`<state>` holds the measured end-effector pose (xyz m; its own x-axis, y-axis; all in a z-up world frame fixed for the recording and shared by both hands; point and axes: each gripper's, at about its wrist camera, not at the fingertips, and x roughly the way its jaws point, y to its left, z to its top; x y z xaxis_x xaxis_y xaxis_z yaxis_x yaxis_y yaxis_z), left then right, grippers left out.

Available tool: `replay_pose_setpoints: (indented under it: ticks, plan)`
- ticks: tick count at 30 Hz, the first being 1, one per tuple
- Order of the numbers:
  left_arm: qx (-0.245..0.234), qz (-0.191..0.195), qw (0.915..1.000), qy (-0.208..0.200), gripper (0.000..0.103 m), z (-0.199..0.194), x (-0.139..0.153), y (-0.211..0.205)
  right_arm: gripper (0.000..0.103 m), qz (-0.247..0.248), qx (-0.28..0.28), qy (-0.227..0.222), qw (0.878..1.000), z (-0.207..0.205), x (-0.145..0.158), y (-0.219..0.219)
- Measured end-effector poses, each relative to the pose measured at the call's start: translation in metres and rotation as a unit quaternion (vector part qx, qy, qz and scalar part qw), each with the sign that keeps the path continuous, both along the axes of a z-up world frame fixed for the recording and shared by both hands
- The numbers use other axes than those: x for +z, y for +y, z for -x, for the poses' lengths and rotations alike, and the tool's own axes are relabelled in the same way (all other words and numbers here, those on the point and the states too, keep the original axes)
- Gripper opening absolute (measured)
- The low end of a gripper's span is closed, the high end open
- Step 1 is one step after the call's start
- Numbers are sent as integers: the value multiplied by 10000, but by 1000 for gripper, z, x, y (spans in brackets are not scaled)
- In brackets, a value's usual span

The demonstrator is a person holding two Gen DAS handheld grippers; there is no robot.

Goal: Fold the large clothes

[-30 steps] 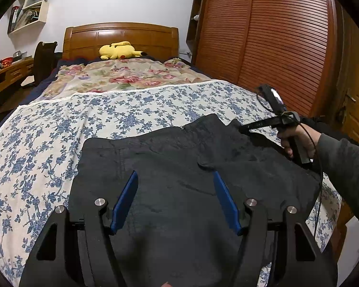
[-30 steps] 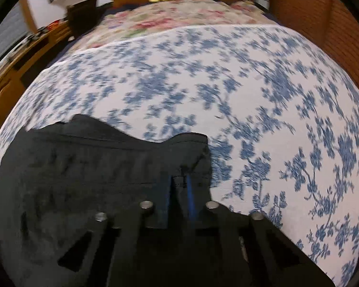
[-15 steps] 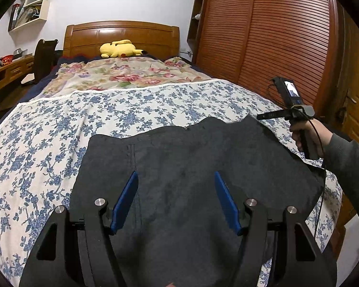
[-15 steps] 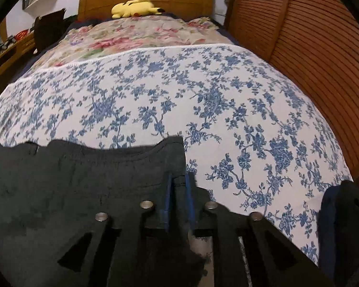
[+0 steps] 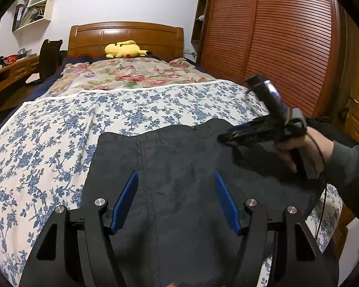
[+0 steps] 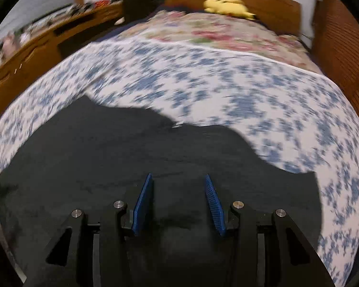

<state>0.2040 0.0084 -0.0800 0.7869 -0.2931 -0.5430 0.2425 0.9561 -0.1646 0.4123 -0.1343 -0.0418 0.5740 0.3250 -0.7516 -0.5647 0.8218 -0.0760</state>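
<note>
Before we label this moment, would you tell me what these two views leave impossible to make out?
- Near end of the dark garment: cut off by the bottom edge and the left gripper in the left wrist view.
- Floral bedspread print: motion-blurred in the right wrist view.
- Desk clutter: blurred and small there.
- Right gripper tip: blurred against black cloth in the left wrist view; contact unclear.

Floral-sheeted bed bearing dark garment, yellow plush

The garment is lying on the bedsheet under both grippers; a plush toy is sitting far ahead.
</note>
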Motion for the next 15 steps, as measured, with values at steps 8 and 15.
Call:
replay_pose_setpoints:
  ticks: [8, 15]
  plan:
    - [77, -21, 10000, 26, 67, 4, -4, 12, 11, 449, -64, 140, 9989, -34, -24, 30]
    - [128, 1, 9999, 56, 67, 3, -6, 20, 2, 277, -361, -52, 9989, -38, -17, 42]
